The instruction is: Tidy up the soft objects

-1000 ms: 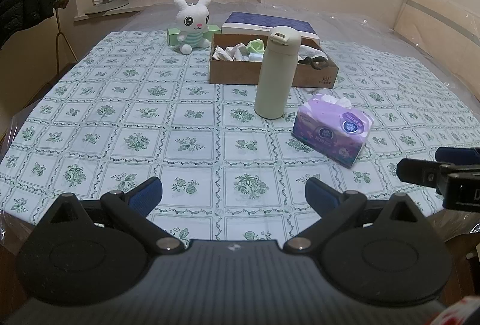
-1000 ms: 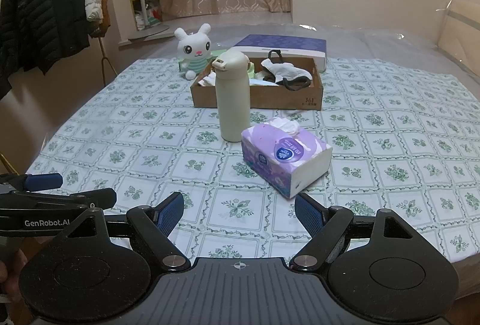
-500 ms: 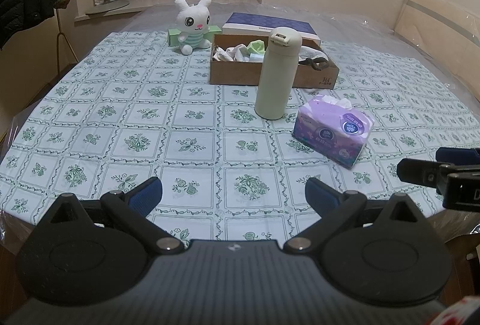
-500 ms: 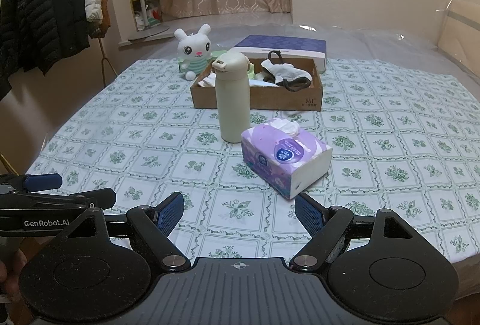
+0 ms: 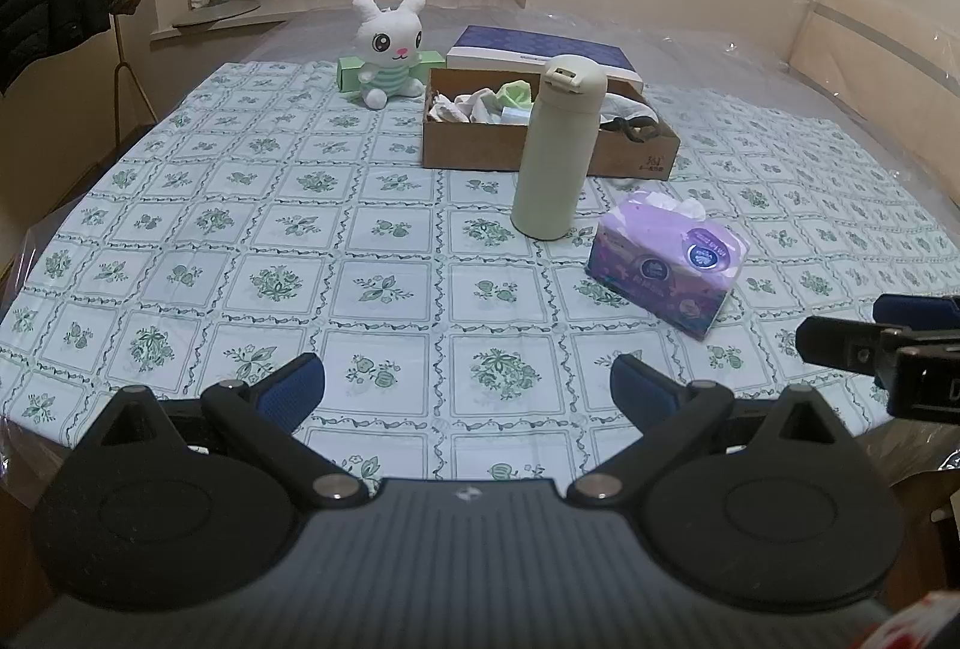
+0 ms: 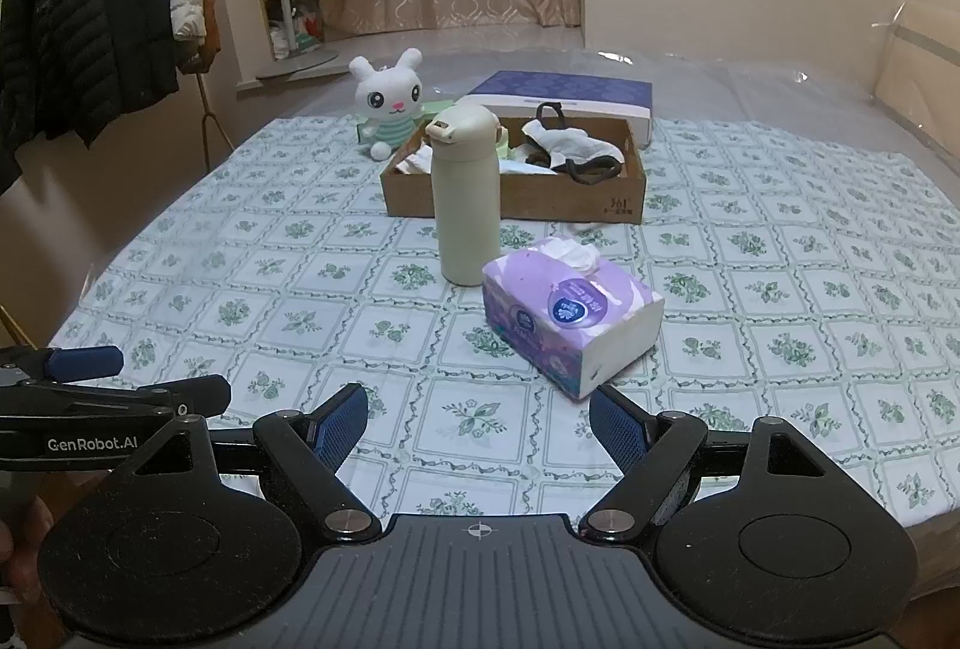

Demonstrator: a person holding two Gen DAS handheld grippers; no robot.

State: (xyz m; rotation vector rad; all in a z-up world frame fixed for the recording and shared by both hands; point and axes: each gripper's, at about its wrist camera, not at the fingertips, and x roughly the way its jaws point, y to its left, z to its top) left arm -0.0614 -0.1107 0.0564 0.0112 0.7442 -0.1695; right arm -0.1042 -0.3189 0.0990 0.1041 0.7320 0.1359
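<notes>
both grippers hover at the near edge of a counter (image 5: 180, 253) spread with a green floral cloth, each with jaws spread wide and nothing between them. the left gripper (image 5: 468, 388) faces bare cloth; the right gripper (image 6: 478, 418) sits just short of a purple tissue pack (image 6: 570, 316), the nearest soft item. the pack lies flat in front of and to the right of an upright cream bottle (image 6: 467, 196), close to it though contact cannot be told. its long axis runs diagonally, from the far left beside the bottle to a white end face turned near right, with loose tissue poking from the top. beyond stand an open cardboard box (image 6: 516, 205) already holding cloths, and a plush rabbit (image 6: 389, 100) seated upright facing the cameras at the box's far left corner.

the step in hand looks like a first reach for the pack. done well, the right gripper would likely turn to close across the pack's short width, low on the body, squeezing gently since the wrapper will give, and approach from the right to spare the bottle.
</notes>
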